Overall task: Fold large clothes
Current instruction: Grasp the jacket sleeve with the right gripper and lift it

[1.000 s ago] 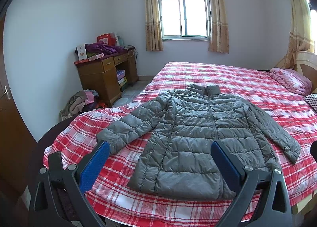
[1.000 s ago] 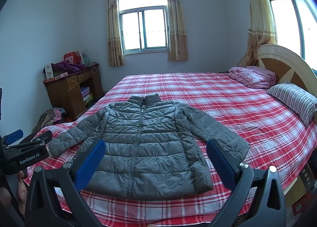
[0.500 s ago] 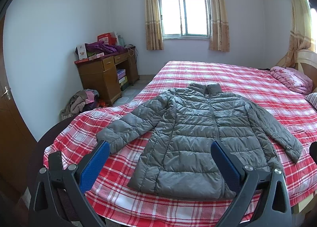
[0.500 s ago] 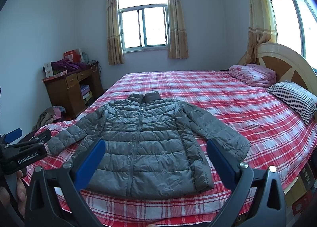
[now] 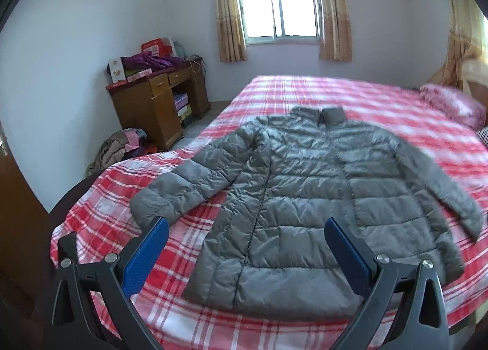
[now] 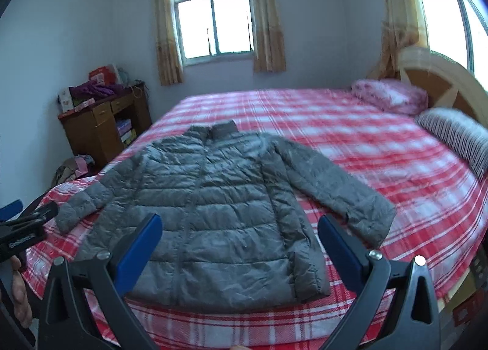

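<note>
A grey quilted puffer jacket (image 5: 305, 194) lies flat, front up and zipped, on the red plaid bed (image 5: 381, 99), sleeves spread out to both sides. It also shows in the right wrist view (image 6: 213, 206). My left gripper (image 5: 244, 228) is open and empty, held above the jacket's hem near the left sleeve cuff (image 5: 155, 203). My right gripper (image 6: 239, 228) is open and empty, above the hem near the right sleeve cuff (image 6: 372, 215). The left gripper's body (image 6: 24, 228) shows at the left edge of the right wrist view.
A wooden desk (image 5: 152, 106) with boxes and purple cloth stands by the left wall, with a heap of clothes (image 5: 122, 145) on the floor beside it. A pink quilt (image 6: 390, 96), a striped pillow (image 6: 454, 133) and the headboard (image 6: 442, 81) are at the right.
Both grippers have moved forward and tilted down toward the jacket, which now looks larger and lower in both views. The jacket has not moved. Both stay open.
</note>
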The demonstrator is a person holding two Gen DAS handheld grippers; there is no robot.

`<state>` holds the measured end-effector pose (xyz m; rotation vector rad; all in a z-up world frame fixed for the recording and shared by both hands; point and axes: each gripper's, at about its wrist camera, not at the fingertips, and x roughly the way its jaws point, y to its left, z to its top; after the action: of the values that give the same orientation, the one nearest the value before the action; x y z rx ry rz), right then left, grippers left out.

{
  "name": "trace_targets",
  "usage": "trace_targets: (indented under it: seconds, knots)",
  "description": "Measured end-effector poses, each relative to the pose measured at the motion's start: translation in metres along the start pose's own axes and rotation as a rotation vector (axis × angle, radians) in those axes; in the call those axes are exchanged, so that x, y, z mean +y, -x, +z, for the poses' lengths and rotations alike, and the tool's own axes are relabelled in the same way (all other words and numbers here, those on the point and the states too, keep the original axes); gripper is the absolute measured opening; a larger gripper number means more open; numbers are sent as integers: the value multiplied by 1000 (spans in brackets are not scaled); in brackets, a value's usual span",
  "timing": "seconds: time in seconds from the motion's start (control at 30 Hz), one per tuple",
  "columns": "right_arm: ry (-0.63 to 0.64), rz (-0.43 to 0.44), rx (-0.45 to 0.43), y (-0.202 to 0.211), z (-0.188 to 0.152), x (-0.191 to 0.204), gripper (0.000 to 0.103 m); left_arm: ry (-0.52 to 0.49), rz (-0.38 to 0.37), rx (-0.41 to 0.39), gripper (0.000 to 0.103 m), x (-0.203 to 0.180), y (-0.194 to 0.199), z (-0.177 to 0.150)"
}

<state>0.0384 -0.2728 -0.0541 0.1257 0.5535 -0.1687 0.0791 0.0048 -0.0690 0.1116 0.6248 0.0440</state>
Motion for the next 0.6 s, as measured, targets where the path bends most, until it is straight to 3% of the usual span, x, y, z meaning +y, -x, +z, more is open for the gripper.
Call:
trace_targets:
  seconds: [0.37, 0.6]
  knots:
    - [-409, -246, 157, -84, -34, -185, 103, -28, 26, 111, 102, -19, -130, 7]
    - [-473, -335, 194, -116, -37, -240, 98, -52, 112, 164, 102, -25, -196, 5]
